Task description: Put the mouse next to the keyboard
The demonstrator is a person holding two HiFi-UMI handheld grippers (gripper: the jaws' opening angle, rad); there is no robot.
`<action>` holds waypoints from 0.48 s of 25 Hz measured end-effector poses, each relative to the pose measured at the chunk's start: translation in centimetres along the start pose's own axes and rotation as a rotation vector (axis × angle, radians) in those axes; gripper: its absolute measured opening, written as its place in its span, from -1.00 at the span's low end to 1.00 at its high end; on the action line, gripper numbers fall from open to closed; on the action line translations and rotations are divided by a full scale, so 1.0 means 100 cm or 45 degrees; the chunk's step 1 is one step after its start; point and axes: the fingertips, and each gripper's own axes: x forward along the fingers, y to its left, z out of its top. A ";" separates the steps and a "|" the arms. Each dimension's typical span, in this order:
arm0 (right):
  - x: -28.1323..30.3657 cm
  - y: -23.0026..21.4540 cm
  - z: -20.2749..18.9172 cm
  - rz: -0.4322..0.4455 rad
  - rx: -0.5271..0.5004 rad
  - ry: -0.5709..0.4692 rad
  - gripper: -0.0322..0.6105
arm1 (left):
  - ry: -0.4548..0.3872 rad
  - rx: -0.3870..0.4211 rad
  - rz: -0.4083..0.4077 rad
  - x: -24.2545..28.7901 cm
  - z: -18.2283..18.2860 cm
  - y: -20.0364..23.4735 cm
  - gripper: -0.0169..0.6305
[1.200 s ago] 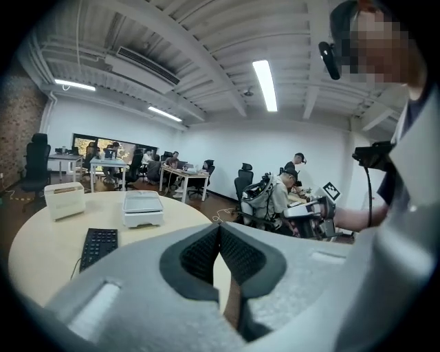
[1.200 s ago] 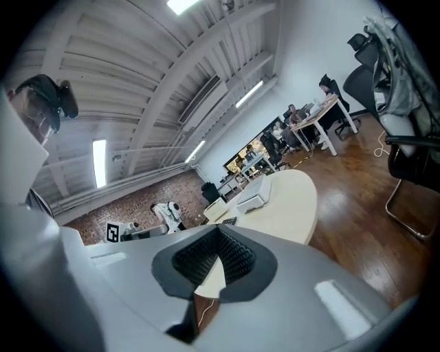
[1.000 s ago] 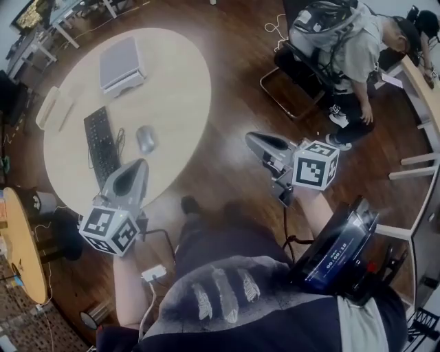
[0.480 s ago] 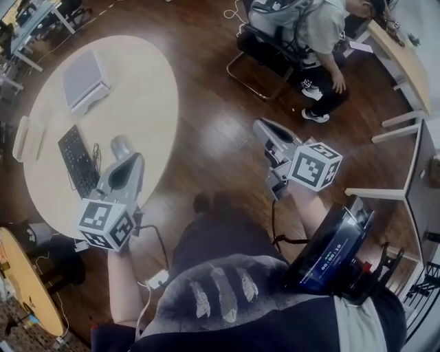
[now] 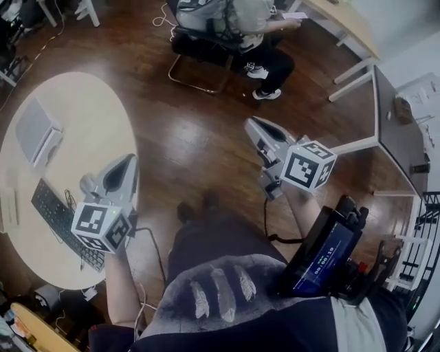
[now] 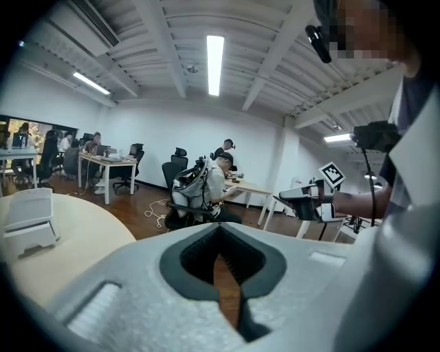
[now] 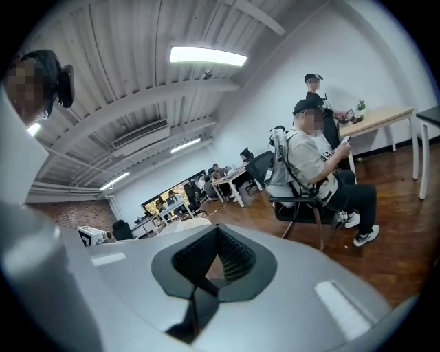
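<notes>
The grey mouse [image 5: 87, 184] lies on the round pale table [image 5: 96, 117], just right of the far end of the black keyboard [image 5: 60, 220]. My left gripper [image 5: 128, 162] is shut and empty. It hovers over the table's right edge, and its body hides part of the mouse. My right gripper [image 5: 251, 124] is also shut and empty, held over the wooden floor well to the right of the table. In the left gripper view the jaws [image 6: 222, 271] are pressed together, with the table [image 6: 82, 237] at the left. The right gripper view shows its jaws [image 7: 206, 269] together too.
A grey laptop stand [image 5: 36, 135] sits at the table's far side. A seated person [image 5: 230, 20] on a chair is beyond the grippers. Desks [image 5: 395, 127] stand at the right. A cable [image 5: 152, 247] trails on the floor by my legs.
The head view has swung right, so the table slid toward the frame's left. Both grippers stayed shut; the left one now overlaps the mouse's right side.
</notes>
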 end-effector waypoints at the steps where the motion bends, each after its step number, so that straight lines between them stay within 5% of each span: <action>1: -0.008 -0.006 0.003 -0.022 -0.004 -0.011 -0.90 | 0.001 0.016 -0.009 0.009 0.005 -0.002 -0.95; 7: -0.042 -0.048 0.028 -0.077 0.006 -0.123 -0.90 | 0.019 0.184 -0.110 0.064 0.045 -0.037 -0.95; 12: -0.049 -0.095 0.040 -0.034 0.068 -0.121 -0.90 | 0.062 0.229 -0.064 0.101 0.053 -0.060 -0.95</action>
